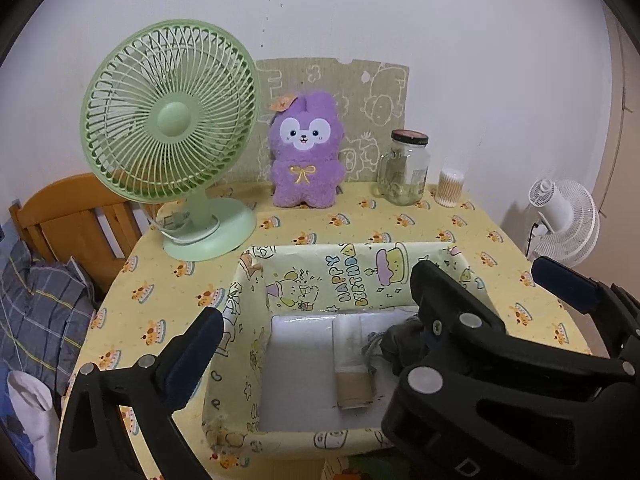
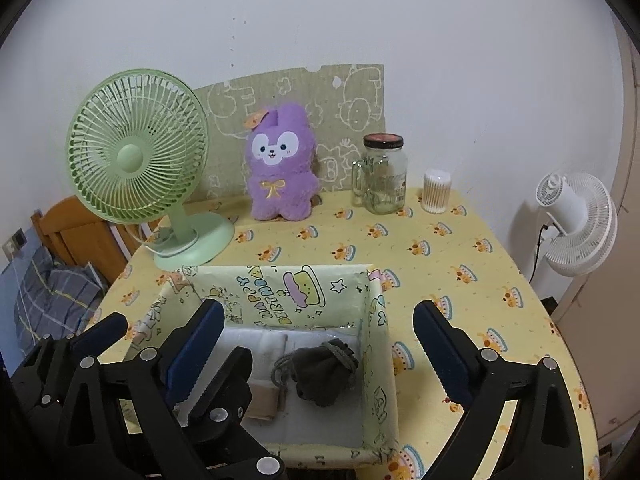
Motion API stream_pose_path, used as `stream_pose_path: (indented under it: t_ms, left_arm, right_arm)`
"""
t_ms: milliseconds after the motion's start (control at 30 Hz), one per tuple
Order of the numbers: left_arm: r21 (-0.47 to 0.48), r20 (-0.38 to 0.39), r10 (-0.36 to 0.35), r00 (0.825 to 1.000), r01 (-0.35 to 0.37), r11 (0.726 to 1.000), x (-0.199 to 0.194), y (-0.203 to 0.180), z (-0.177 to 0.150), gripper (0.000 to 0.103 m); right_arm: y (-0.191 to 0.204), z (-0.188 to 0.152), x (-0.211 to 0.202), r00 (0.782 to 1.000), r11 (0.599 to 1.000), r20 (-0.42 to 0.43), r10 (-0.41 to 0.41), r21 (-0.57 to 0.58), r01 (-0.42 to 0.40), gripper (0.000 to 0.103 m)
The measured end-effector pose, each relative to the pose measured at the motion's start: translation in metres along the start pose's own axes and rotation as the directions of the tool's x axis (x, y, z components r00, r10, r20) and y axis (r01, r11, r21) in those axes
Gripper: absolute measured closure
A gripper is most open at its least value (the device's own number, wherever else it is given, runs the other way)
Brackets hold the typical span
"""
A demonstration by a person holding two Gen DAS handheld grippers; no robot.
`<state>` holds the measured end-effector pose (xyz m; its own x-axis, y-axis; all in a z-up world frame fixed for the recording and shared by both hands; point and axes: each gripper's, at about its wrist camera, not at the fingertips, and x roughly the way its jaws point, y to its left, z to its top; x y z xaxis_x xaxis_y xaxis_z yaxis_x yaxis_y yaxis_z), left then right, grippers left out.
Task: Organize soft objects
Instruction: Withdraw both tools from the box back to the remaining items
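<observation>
A dark grey drawstring pouch [image 2: 324, 372] lies loose on the white floor of a paper-covered "Happy Birthday" box [image 2: 280, 292], against its right wall. Beside it lies a white folded strip with a tan end [image 1: 352, 360]. A purple plush rabbit [image 2: 280, 172] stands upright at the back of the table. My right gripper [image 2: 320, 332] hangs open above the box, with the pouch below it and clear of both pads. My left gripper [image 1: 320, 320] is open too, over the box's left half, with nothing in it. The two grippers overlap, so the pouch [image 1: 400, 344] is partly hidden in the left wrist view.
On the yellow tablecloth [image 2: 460, 248] stand a green desk fan [image 2: 136, 160] at the back left, a glass jar [image 2: 382, 176] and a tub of cotton swabs [image 2: 436, 192] at the back right. Cardboard leans on the wall. A white floor fan [image 2: 576, 220] stands right; wooden furniture and plaid bedding lie left.
</observation>
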<state>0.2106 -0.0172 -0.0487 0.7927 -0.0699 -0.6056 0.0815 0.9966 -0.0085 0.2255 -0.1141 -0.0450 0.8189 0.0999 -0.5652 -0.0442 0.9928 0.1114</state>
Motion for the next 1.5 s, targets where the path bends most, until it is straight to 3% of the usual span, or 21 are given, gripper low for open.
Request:
stream_pose_path:
  t_ms: [800, 1500]
  left_arm:
    - [-0.013, 0.082, 0.009, 0.997, -0.008, 1.0, -0.074, -0.007, -0.005, 0.001]
    - [-0.008, 0.122, 0.004, 0.992, -0.004, 1.0, -0.128, -0.015, -0.031, 0.001]
  right_arm:
    - [0.006, 0.0, -0.084, 0.997, 1.0, 0.082, -0.013, -0.024, 0.015, 0.006]
    - [0.008, -0.023, -0.145, 0.992, 0.999, 0.127, -0.003, -0.035, 0.007, 0.006]
